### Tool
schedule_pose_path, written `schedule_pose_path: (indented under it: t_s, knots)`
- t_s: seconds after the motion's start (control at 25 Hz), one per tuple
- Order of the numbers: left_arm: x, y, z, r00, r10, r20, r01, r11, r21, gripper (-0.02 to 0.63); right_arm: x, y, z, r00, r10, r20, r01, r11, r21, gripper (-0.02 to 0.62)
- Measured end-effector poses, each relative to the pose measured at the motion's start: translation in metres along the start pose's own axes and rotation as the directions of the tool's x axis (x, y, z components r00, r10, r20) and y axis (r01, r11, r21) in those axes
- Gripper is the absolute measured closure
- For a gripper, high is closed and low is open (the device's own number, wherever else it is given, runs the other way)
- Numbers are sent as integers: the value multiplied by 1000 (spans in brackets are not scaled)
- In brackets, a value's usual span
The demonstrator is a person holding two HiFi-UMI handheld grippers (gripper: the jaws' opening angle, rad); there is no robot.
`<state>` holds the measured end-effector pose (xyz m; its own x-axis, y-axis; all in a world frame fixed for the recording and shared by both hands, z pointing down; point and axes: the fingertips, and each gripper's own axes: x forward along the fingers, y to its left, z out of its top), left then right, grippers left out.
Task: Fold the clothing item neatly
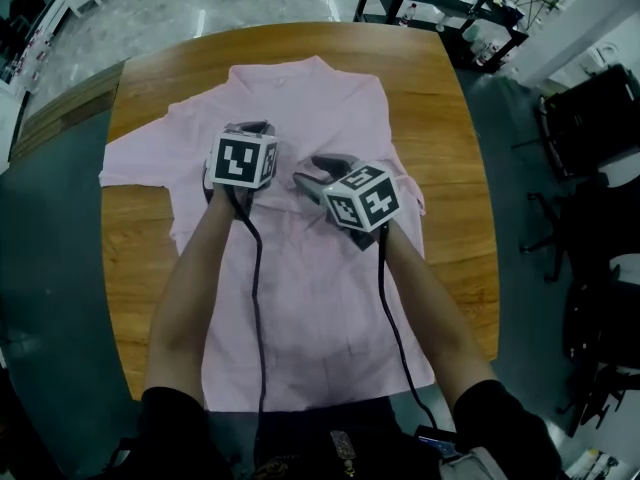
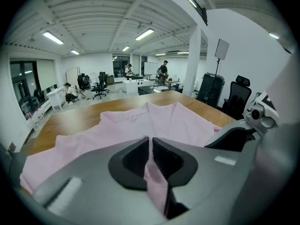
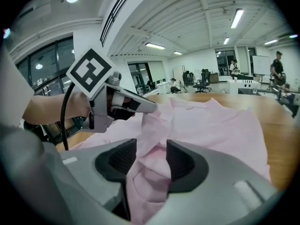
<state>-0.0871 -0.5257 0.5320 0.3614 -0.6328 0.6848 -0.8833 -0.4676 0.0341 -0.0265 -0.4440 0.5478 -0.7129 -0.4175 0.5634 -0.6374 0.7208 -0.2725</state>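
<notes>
While the left gripper (image 2: pixel 150 149) has its 2 jaws pinched on a thin fold of the pink shirt (image 1: pixel 320 298), we see the right gripper (image 3: pixel 151 156) spread wide, bunched cloth lying between its jaws. The shirt lies on the wooden table (image 1: pixel 462 188), long axis near to far, collar (image 1: pixel 316 66) far.

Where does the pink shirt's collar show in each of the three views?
Head view: the collar is at top centre, near the far edge of the wooden table.
Left gripper view: the collar is at the picture's centre, just above the jaws.
Right gripper view: the collar is right of centre, above the jaws.
Shared landmark: the wooden table, seen beyond the shirt in both gripper views.
</notes>
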Motion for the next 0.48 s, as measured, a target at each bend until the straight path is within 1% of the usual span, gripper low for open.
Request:
schedule_pose_path:
  t_s: [0.24, 0.36, 0.48]
  knots:
    - [-31, 30, -30, 1000, 5, 14, -4, 999, -51, 574, 40, 15, 10, 998, -51, -37, 49, 997, -54, 405]
    - [-42, 42, -49, 1000, 0, 0, 0, 996, -84, 572, 53, 26, 8, 997, -39, -64, 34, 996, -84, 405]
    - [-45, 48, -73, 999, -21, -47, 16, 995, -98, 571, 65, 40, -1, 994, -16, -111, 2, 992, -122, 405]
